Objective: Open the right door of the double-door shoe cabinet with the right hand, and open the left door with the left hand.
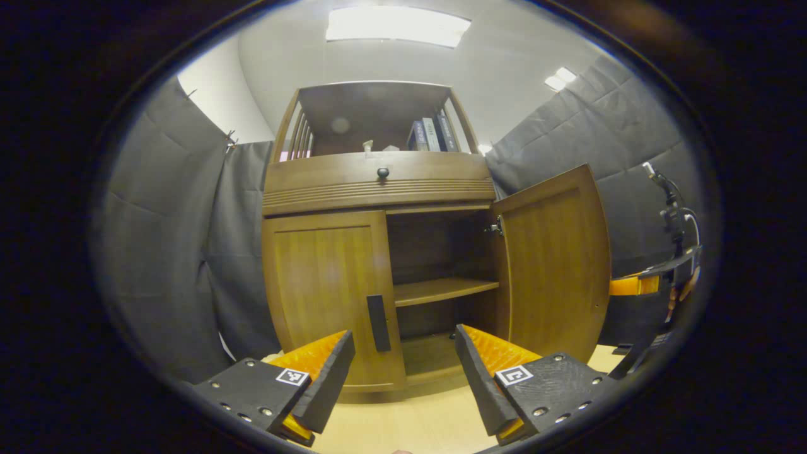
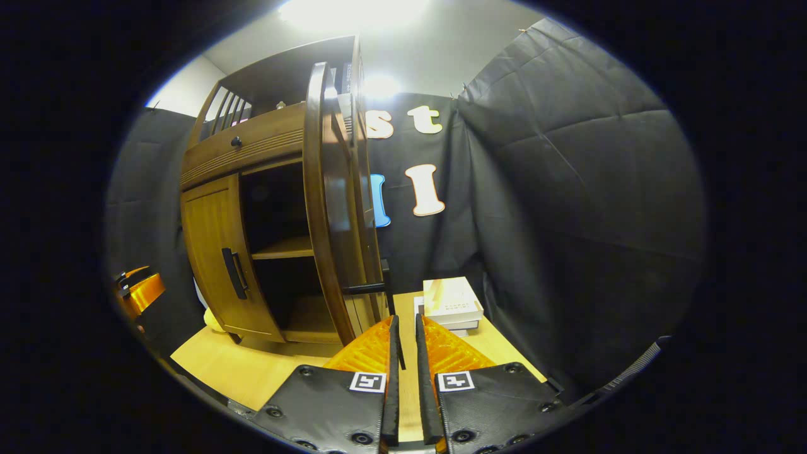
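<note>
The shoe cabinet (image 1: 378, 189) stands on the pale floor. Its right door (image 1: 551, 265) is swung wide open, while its left door (image 1: 331, 296) is shut. The dark handle (image 1: 378, 323) of the left door is a vertical bar at the door's inner edge, low down.

The left gripper (image 1: 403, 362) has its fingers spread apart and holds nothing; the handle lies straight ahead of it, between the two fingers and slightly above. This gripper is the nearer one to that handle.

The right gripper (image 2: 403, 343) has its fingers almost together with nothing between them, just beside the open door's edge.

Inside the cabinet a shelf (image 1: 444, 289) appears bare. Books (image 1: 435, 133) stand in the top compartment.
</note>
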`<state>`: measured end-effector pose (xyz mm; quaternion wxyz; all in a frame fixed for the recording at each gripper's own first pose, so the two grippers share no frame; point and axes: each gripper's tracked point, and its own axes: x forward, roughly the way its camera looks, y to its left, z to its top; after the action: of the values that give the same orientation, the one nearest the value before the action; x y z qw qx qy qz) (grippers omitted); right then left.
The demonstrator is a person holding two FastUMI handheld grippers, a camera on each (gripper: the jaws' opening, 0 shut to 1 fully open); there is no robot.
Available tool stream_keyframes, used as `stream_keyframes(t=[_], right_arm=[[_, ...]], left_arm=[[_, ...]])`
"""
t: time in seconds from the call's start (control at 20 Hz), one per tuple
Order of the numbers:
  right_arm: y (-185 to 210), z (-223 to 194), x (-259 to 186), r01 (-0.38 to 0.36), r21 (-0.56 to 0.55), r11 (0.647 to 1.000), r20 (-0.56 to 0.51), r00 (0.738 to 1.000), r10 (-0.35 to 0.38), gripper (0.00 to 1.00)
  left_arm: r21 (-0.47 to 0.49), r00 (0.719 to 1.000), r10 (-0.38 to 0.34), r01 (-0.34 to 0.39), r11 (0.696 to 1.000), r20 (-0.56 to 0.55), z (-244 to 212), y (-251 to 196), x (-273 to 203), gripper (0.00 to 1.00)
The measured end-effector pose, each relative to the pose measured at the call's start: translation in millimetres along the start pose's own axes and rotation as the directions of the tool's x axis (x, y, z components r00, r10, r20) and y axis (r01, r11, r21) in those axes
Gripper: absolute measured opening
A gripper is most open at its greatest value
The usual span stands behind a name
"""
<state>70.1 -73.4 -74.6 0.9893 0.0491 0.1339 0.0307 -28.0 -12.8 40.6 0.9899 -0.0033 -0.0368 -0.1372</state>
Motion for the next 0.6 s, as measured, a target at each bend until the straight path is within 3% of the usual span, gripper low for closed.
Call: stream_keyframes(t=[0.05, 0.1, 0.35, 0.6], right_arm=[[-0.6, 3.1, -6.5, 0.012, -0.002, 1.0, 0.01, 1.0, -0.012, 0.16], [-4.0, 6.3, -16.0, 0.011, 0.001, 1.0, 0.017, 1.0, -0.011, 0.25], [-22.9, 13.2, -54.9, 0.059, -0.013, 0.998, 0.085, 0.995, -0.058, 0.94], [-29.5, 19.5, -81.7, 0.112, -0.033, 0.993, 0.117, 0.987, -0.107, 0.92]], left_arm=[[0.009, 1.0, 0.001, -0.002, 1.0, 0.003, 0.0, 1.0, 1.6, 0.91], [0.016, 1.0, 0.003, -0.003, 1.0, 0.001, -1.6, 1.8, 4.4, 0.9], [0.012, 1.0, 0.031, -0.031, 0.999, -0.002, -3.4, 7.6, 15.2, 0.9], [-0.003, 0.997, 0.076, -0.076, 0.997, -0.027, -12.7, 17.0, 23.6, 0.9]])
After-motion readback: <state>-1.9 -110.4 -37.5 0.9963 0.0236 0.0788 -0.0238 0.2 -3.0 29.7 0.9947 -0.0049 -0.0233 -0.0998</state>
